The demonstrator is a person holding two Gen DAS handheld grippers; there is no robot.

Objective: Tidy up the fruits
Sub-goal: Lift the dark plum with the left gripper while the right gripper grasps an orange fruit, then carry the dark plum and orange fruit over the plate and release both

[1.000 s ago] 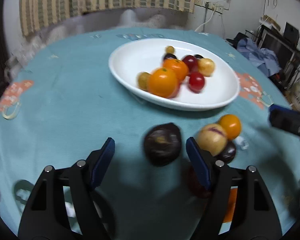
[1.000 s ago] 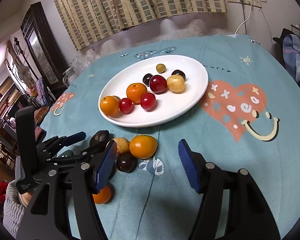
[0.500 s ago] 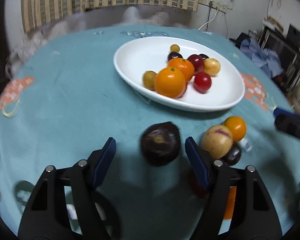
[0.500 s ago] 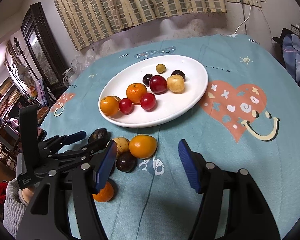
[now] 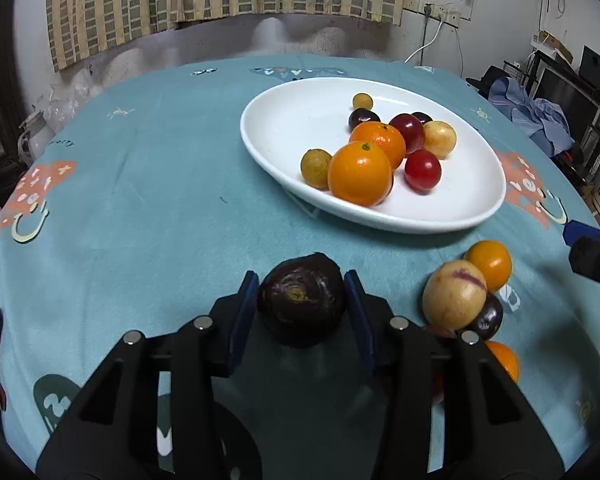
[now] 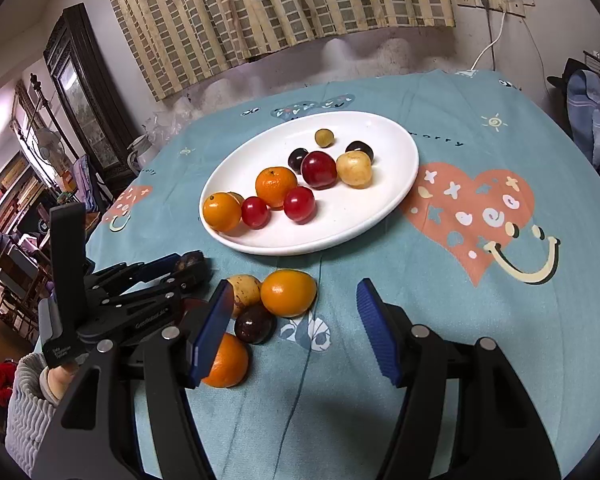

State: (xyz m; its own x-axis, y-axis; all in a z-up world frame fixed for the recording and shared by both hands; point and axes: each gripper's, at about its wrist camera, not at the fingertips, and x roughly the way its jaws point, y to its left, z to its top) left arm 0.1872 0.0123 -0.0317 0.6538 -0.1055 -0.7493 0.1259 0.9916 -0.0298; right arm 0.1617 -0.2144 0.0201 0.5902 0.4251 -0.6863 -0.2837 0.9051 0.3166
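Observation:
A dark purple fruit (image 5: 302, 304) lies on the teal tablecloth between the blue pads of my left gripper (image 5: 300, 280). Its jaws are closing, and both pads touch the fruit's sides. In the right wrist view the left gripper (image 6: 188, 266) sits left of a loose cluster: a yellow fruit (image 6: 244, 288), an orange (image 6: 288, 292), a dark plum (image 6: 254, 324) and a second orange (image 6: 228, 360). My right gripper (image 6: 294, 296) hangs open just above that cluster, holding nothing. The white oval plate (image 6: 380, 200) beyond holds several fruits.
The round table's teal cloth (image 5: 140, 200) carries heart and smiley prints. A person's hand in a grey sleeve (image 6: 28, 400) holds the left gripper. A dark cabinet (image 6: 84, 92) stands off the table's left; clothes and electronics (image 5: 548, 120) lie to its right.
The left gripper's jaws have come together from wide apart onto the dark purple fruit. The right gripper and the other fruits have not moved.

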